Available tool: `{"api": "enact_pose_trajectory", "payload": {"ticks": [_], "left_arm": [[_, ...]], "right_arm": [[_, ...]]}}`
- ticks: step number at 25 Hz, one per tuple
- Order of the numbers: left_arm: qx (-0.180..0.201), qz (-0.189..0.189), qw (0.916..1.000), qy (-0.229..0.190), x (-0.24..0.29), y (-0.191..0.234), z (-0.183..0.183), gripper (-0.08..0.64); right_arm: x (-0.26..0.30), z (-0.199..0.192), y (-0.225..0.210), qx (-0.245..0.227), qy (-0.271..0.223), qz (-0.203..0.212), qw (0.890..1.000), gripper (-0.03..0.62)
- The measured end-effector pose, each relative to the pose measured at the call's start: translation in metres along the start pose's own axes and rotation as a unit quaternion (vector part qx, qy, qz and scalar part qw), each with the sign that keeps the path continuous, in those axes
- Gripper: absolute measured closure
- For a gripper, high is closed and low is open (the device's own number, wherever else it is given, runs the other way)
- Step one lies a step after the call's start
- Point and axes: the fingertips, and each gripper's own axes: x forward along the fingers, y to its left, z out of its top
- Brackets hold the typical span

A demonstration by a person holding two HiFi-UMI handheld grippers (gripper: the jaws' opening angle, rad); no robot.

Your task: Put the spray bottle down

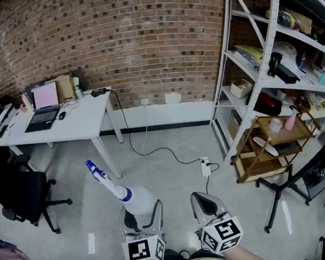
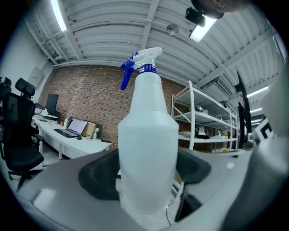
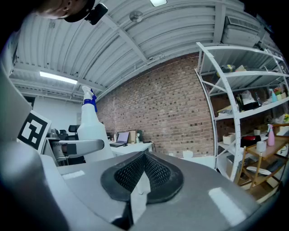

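Two grippers, one load. Your left gripper (image 1: 141, 215) has its jaws spread wide, clamped on the spray bottle (image 2: 148, 135) body, mid-air over the floor (image 1: 173, 177). Right gripper (image 3: 143, 173) is closed, empty. Bottle prob. light, stiff, slick plastic; grip the body. Head view shows the nozzle leaning left; left gripper view shows pad contact.

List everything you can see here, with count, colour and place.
spray bottle: 1, white with blue trigger, in the left gripper
desk: 1, white, by the brick wall
laptop: 1, dark, open on the desk
office chair: 1, black, far left
shelf rack: 1, white, right side
wooden cart: 1, brown, beside the shelf rack
power strip: 1, white, on the floor
left gripper: 1, grey, shut on the spray bottle
right gripper: 1, grey, shut, empty
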Motion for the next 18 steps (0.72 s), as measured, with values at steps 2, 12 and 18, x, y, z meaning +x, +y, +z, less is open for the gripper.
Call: {"api": "enact_pose_trajectory", "payload": {"ticks": [2, 12, 18], "left_arm": [[0.001, 0.011, 0.9999, 0.003, 0.003, 0.012, 0.001, 0.184], [0.0, 0.085, 0.9964, 0.003, 0.033, 0.106, 0.002, 0.184], [0.004, 0.108, 0.9941, 0.006, 0.084, 0.2, 0.011, 0.184]], "right_arm": [[0.01, -0.001, 0.006, 0.002, 0.005, 0.01, 1.0, 0.594], [0.114, -0.016, 0.055, -0.011, 0.038, 0.091, 0.995, 0.594], [0.223, -0.002, 0.091, -0.013, 0.036, 0.113, 0.993, 0.594]]}}
